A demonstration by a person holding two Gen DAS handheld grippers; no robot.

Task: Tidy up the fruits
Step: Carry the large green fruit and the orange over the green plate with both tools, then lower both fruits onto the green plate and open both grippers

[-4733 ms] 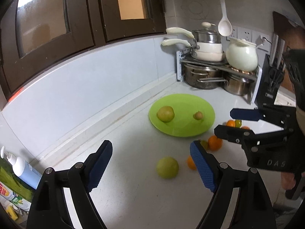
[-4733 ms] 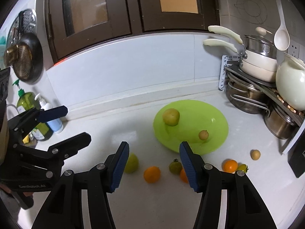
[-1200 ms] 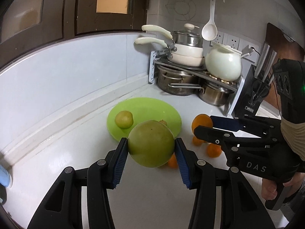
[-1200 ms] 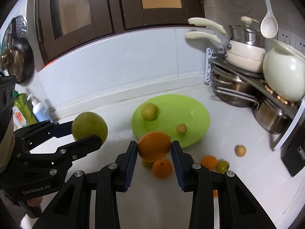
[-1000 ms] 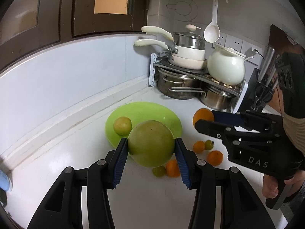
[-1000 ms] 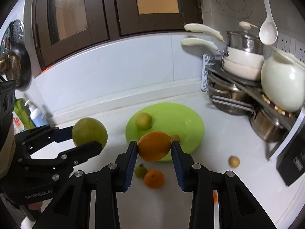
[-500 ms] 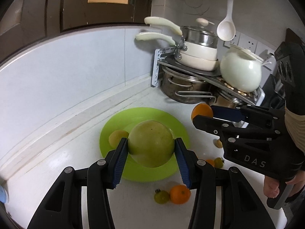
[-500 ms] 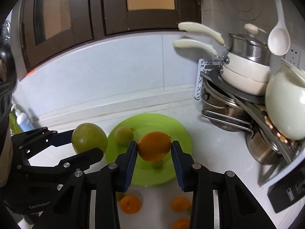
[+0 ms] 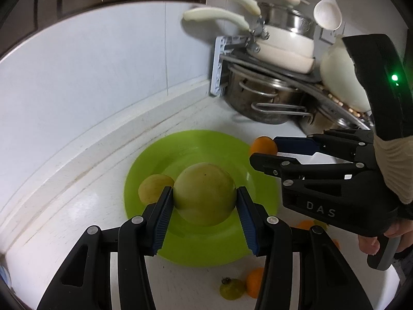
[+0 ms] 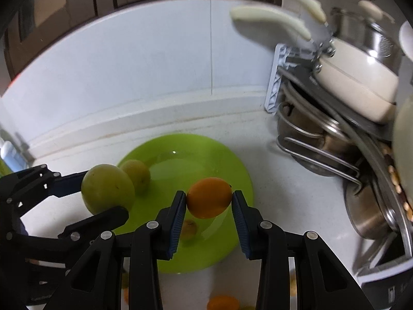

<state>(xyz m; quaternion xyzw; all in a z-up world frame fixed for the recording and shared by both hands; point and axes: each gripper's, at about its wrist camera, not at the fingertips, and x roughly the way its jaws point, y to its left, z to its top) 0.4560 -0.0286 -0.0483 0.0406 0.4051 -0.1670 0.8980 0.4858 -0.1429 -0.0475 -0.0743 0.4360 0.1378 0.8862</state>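
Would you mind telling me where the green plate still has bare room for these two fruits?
The green plate is bare across its middle and right half, toward the pot rack. Its left edge holds a yellow-green fruit; a small fruit sits near the front.

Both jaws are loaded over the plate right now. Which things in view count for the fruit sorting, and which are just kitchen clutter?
Part of the job:
- large green fruit in the left gripper
- orange in the right gripper
- green plate, with a smaller green fruit on it
- loose fruits on the counter

Just lying about:
- pot rack
- white ladle
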